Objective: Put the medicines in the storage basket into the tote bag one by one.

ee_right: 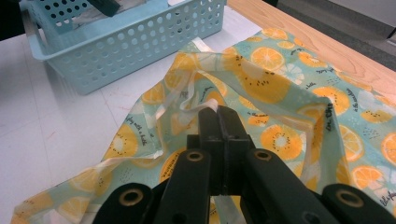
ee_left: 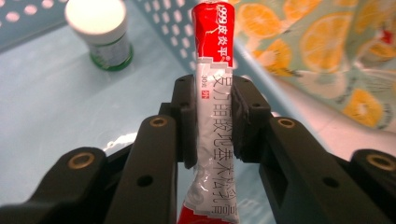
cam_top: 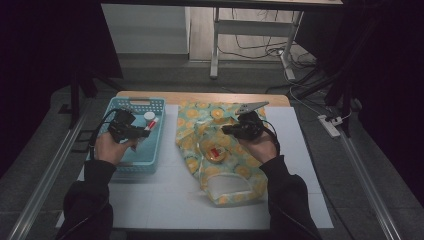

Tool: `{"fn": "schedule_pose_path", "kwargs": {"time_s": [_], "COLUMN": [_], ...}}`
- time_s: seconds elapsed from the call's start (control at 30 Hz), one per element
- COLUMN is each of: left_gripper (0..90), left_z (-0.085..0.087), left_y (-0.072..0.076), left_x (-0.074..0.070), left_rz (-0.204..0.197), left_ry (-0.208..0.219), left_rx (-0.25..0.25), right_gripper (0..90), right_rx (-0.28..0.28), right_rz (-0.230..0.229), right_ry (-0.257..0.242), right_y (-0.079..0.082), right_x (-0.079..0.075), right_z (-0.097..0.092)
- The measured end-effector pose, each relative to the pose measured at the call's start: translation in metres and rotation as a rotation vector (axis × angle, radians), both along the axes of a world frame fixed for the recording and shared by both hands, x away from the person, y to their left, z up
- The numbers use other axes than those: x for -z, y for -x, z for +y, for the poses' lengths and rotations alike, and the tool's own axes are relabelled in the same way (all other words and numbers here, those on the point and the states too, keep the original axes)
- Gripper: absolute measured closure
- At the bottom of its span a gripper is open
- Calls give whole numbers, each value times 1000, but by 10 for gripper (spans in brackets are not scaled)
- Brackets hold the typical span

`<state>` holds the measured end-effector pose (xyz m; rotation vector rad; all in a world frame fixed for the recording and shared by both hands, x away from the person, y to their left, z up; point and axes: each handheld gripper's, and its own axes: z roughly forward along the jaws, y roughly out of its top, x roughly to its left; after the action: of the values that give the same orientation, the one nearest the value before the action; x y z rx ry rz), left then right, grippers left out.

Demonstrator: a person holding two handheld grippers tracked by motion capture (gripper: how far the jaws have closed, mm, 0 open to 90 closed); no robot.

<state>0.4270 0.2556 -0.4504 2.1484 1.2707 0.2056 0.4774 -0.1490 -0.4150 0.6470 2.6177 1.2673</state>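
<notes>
Dim room, dark floor, metal desk legs and cables beyond the far edge; white-covered surface with a wooden strip along its far edge. Light blue perforated plastic basket sits at the surface's left side, toward the far left corner. Left hand-held gripper is over the basket, its jaws pinching a red-and-white printed ointment tube across the middle, tube running upright between the pads in the left gripper view, red end pointing away from the camera, held clear of the basket floor. Small white-capped bottle with green label stands on the basket floor near the far wall, apart from the tube. Teal fabric bag with orange-slice print lies mid-surface, just right of the basket, a clear window panel at its near end, mouth toward the far edge. Right hand-held gripper is over the bag's far part, jaws pressed together on a fold of the bag's rim fabric, which is lifted off the surface. Small round yellow item with red label lies on the bag's middle; can't tell what it is.
</notes>
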Motion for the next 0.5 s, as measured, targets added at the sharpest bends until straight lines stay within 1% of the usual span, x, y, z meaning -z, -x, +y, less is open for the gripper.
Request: {"fn": "schedule_pose_path", "kwargs": {"time_s": [0.03, 0.13, 0.2, 0.3, 0.37, 0.47, 0.5], "left_gripper": [730, 730, 730, 730, 729, 730, 729], "left_z": [-2, -7, -12, -19, -24, -32, -34], "left_y": [2, 6, 9, 14, 17, 21, 22], "left_x": [-2, -8, -11, -17, -19, -23, -23], "left_rz": [-3, -14, -21, -36, -41, -49, -52], "left_ry": [-2, 19, 15, 22, 38, 39, 49], "left_rx": [10, 33, 47, 71, 90, 117, 127], "right_gripper": [900, 900, 900, 900, 900, 900, 900], "right_rx": [0, 0, 1, -1, 1, 1, 1], "right_rz": [0, 0, 1, 0, -1, -2, -2], "right_ry": [0, -1, -3, -6, -5, -6, -6], "right_y": [0, 0, 0, 0, 0, 0, 0], "right_x": [0, 0, -1, -1, -1, -1, -1], "right_z": [0, 0, 0, 0, 0, -1, -1]}}
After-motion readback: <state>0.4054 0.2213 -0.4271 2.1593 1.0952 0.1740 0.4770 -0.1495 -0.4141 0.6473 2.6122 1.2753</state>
